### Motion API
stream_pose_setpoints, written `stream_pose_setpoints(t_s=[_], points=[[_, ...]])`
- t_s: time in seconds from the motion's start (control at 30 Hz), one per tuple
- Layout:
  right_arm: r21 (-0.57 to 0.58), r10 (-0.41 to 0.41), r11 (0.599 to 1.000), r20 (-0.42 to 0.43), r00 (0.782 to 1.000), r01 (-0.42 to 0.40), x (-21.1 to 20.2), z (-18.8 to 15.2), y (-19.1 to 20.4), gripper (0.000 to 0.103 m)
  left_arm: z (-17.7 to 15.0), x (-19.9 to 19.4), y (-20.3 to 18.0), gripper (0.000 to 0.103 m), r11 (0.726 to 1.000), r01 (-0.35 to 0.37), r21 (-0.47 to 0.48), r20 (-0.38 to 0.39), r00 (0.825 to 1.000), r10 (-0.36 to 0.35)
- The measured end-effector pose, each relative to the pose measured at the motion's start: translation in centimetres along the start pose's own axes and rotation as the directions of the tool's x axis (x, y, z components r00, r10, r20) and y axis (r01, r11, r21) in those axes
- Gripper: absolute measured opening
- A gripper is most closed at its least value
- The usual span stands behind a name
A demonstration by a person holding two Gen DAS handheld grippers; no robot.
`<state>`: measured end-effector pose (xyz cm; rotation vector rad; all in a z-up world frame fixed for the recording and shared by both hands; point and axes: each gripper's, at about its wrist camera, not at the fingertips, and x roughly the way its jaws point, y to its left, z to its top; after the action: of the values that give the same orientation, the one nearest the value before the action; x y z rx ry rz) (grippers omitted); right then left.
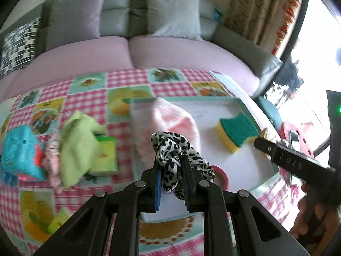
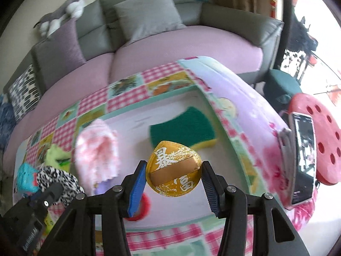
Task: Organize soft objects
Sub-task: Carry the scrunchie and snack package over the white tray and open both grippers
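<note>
Left tongs [image 1: 171, 171] pinch a leopard-print scarf [image 1: 177, 149] at lower centre; right tongs [image 2: 173, 180] clamp a gold coin cushion [image 2: 173, 168], both over the white tray [image 1: 213, 111]. Carry step; next probably calls for lowering and releasing beside the sponge [image 1: 237, 131].

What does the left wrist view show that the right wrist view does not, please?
Only the left wrist view shows the left tool shut on the leopard-print cloth. Only the right wrist view shows the right tool gripping the gold pouch, plus a phone on a red stool. Both show the tray with the green sponge and pink fluffy cloth.
</note>
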<state>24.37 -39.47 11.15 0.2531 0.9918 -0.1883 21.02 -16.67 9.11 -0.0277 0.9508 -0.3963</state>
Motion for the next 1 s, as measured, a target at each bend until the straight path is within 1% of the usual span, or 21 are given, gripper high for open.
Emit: stream_pose_setpoints(t_s=[0.07,0.17,0.33,0.5,0.63,0.83,0.93,0.97,1.0], points=[[0.019,-0.015,1.0,-0.004,1.0,0.015,0.1,0.0,-0.9,0.054,-0.4,1.0,-1.1,0.017,1.0,0.016,0.025,-0.038,0.999,-0.015],[0.034,-0.024,0.999,-0.028,0.999,0.025,1.0,-0.1,-1.7,0.054,-1.1,2.4,-1.6,0.018,0.999,0.028,0.029,-0.102,0.994,-0.025],[0.023,-0.036,0.999,-0.116,0.993,0.038,3.3,-1.0,-2.0,0.054,-2.3,4.7,-1.9,0.018,0.999,0.023,0.03,-0.196,0.98,-0.017],[0.017,-0.043,0.999,-0.158,0.986,0.046,4.6,-1.5,-2.2,0.054,-2.6,5.9,-1.1,0.021,1.0,0.008,0.002,-0.212,0.977,-0.007],[0.017,-0.045,0.999,-0.158,0.986,0.048,4.7,-1.5,-2.1,0.054,-2.1,6.7,-0.5,0.022,1.0,0.007,-0.02,-0.194,0.981,-0.011],[0.014,-0.047,0.999,-0.151,0.987,0.05,4.6,-1.4,-1.9,0.055,-1.8,6.7,-0.6,0.022,1.0,0.002,-0.02,-0.183,0.983,-0.006],[0.014,-0.047,0.999,-0.15,0.987,0.05,4.5,-1.4,-1.9,0.058,-1.6,6.4,-0.9,0.032,1.0,-0.006,-0.01,-0.192,0.981,0.004],[0.015,-0.046,0.999,-0.15,0.988,0.049,4.4,-1.4,-2.0,0.061,-1.5,6.0,-1.0,0.04,1.0,-0.008,-0.007,-0.196,0.981,0.006],[0.016,-0.046,0.999,-0.149,0.988,0.049,4.3,-1.4,-2.0,0.068,-1.4,5.8,-1.0,0.047,1.0,-0.008,-0.006,-0.195,0.981,0.007]])
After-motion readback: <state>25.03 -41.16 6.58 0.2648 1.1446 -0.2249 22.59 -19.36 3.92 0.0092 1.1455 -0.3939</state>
